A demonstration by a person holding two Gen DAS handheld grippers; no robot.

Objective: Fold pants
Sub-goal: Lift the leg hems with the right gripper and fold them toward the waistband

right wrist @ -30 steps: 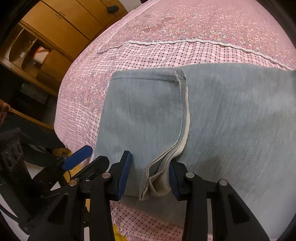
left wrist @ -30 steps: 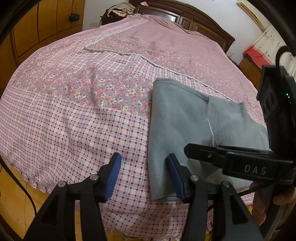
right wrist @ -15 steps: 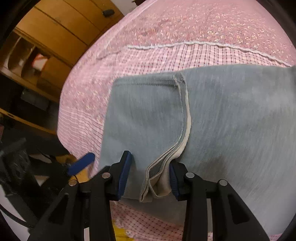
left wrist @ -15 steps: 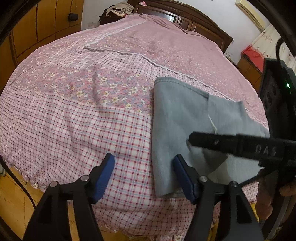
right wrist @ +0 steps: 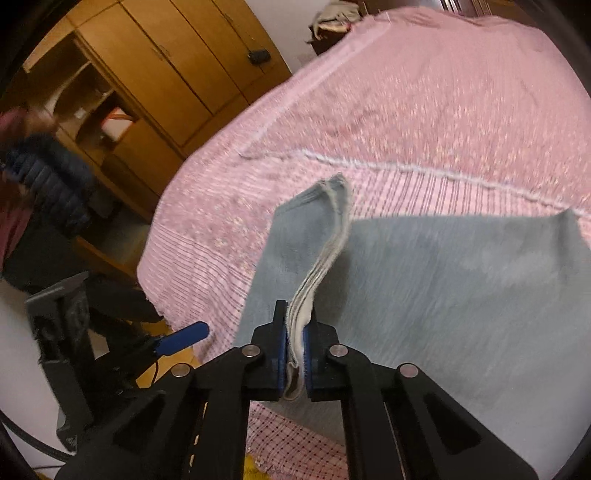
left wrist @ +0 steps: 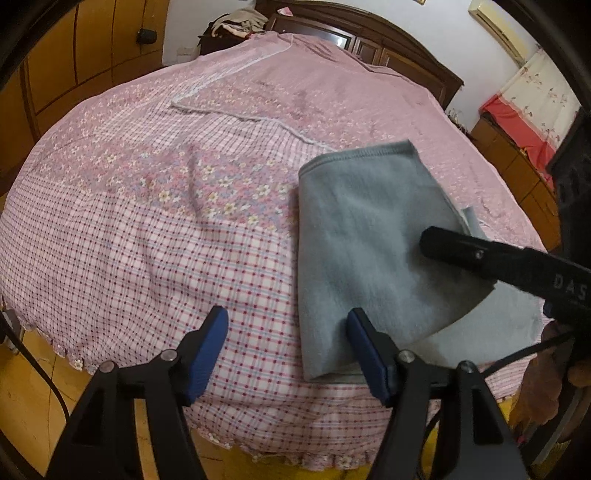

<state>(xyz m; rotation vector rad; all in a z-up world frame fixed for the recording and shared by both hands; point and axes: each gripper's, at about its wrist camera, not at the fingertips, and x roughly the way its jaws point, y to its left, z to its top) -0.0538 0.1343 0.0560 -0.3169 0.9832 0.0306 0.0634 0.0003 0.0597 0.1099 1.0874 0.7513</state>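
Grey pants point(left wrist: 362, 236) lie folded near the front edge of a bed with a pink checked and floral cover point(left wrist: 166, 206). My right gripper point(right wrist: 294, 347) is shut on the pants' hem edge point(right wrist: 321, 269) and lifts that layer off the rest of the pants point(right wrist: 461, 288). In the left wrist view the right gripper point(left wrist: 458, 251) reaches in from the right over the pants. My left gripper point(left wrist: 286, 347) is open and empty, just left of the pants' near corner, above the bed edge.
A wooden wardrobe point(right wrist: 177, 74) stands left of the bed. A dark headboard point(left wrist: 369, 40) and a pile of clothes point(left wrist: 232, 26) are at the far end. A low cabinet with red cloth point(left wrist: 517, 140) is at the right. Yellow floor point(left wrist: 33, 387) lies below the bed edge.
My right gripper has shut on the pants' hem edge and lifted it up and away from the bed edge. My left gripper has drawn back slightly and stays open.
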